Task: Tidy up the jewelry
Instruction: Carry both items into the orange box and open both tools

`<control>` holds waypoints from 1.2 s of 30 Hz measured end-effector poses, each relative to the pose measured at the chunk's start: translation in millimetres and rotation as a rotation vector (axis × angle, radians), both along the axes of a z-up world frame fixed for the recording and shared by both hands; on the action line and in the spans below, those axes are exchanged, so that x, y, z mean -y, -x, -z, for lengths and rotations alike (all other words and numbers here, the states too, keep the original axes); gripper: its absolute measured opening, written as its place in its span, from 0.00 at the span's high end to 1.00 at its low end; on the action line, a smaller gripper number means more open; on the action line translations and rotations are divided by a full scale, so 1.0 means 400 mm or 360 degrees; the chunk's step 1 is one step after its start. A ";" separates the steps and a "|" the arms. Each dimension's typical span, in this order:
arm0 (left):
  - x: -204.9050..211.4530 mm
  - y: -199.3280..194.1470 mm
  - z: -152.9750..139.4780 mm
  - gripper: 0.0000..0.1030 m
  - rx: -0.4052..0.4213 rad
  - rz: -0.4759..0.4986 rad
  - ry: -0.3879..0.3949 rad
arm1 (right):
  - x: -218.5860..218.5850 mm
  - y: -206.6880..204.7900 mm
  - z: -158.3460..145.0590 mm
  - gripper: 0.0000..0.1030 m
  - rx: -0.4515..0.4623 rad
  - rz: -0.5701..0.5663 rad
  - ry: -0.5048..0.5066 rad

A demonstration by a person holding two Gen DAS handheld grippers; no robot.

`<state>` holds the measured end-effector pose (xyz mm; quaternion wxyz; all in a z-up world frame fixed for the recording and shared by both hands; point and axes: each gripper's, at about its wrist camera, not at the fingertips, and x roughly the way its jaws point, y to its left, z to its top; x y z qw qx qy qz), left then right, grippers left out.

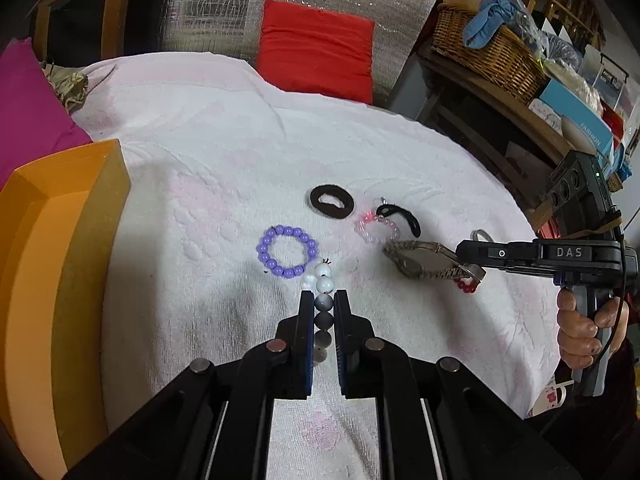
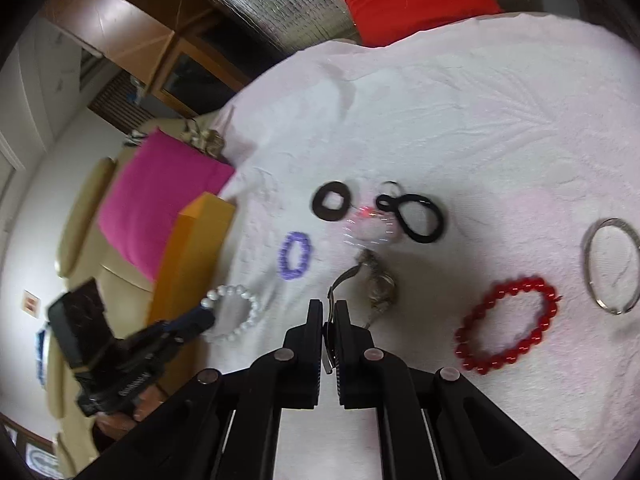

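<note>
The left gripper [image 1: 323, 300] is closed on a white and grey bead bracelet [image 1: 323, 280]; the beads run between its two pads and the white end hangs out past the tips, just beside a purple bead bracelet [image 1: 287, 253] that lies flat on the white towel [image 1: 224, 152]. The right gripper [image 2: 328, 308] is closed on the strap of a metal wristwatch [image 2: 380, 286], and the watch body sits just past its tips, to the right; in the left wrist view the watch is raised off the towel. Farther away on the towel lie a brown hair tie [image 1: 331, 201], a black hair tie [image 2: 416, 216] and a clear pink bead bracelet [image 1: 378, 226], all close together. At the right, near side lie a red bead bracelet [image 2: 506, 328] and, beyond it, a silver bangle [image 2: 612, 266], well apart from the purple one. An orange box [image 1: 60, 264] stands at the left edge of the towel, close to the left gripper. The far half of the towel is bare up to a red cushion [image 1: 316, 48], so the open room is there; a pink cushion [image 1: 28, 108] closes the far left side.
</note>
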<state>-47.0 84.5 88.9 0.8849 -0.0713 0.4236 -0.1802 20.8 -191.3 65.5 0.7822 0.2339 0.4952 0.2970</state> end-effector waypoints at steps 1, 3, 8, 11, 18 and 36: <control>-0.002 0.002 -0.004 0.91 0.0007 -0.0002 0.0007 | 0.000 0.002 -0.006 0.94 -0.0004 -0.0009 -0.0049; -0.008 0.005 -0.010 0.91 0.0023 -0.0008 0.0015 | -0.005 0.004 -0.019 0.94 -0.0003 -0.0017 -0.0129; -0.026 0.019 -0.036 0.91 0.0077 -0.0036 0.0039 | -0.032 0.011 -0.051 0.94 0.0014 -0.0048 -0.0277; -0.047 0.041 -0.069 0.91 0.0133 -0.0068 0.0053 | -0.061 0.017 -0.079 0.94 0.0035 -0.0073 -0.0375; -0.145 0.132 -0.182 0.91 0.0350 -0.0207 0.0096 | -0.189 0.030 -0.171 0.94 0.0118 -0.0155 -0.0556; -0.491 0.161 -0.066 0.91 0.0040 -0.0731 -0.0160 | -0.742 -0.023 -0.168 0.94 -0.0037 -0.0403 -0.0600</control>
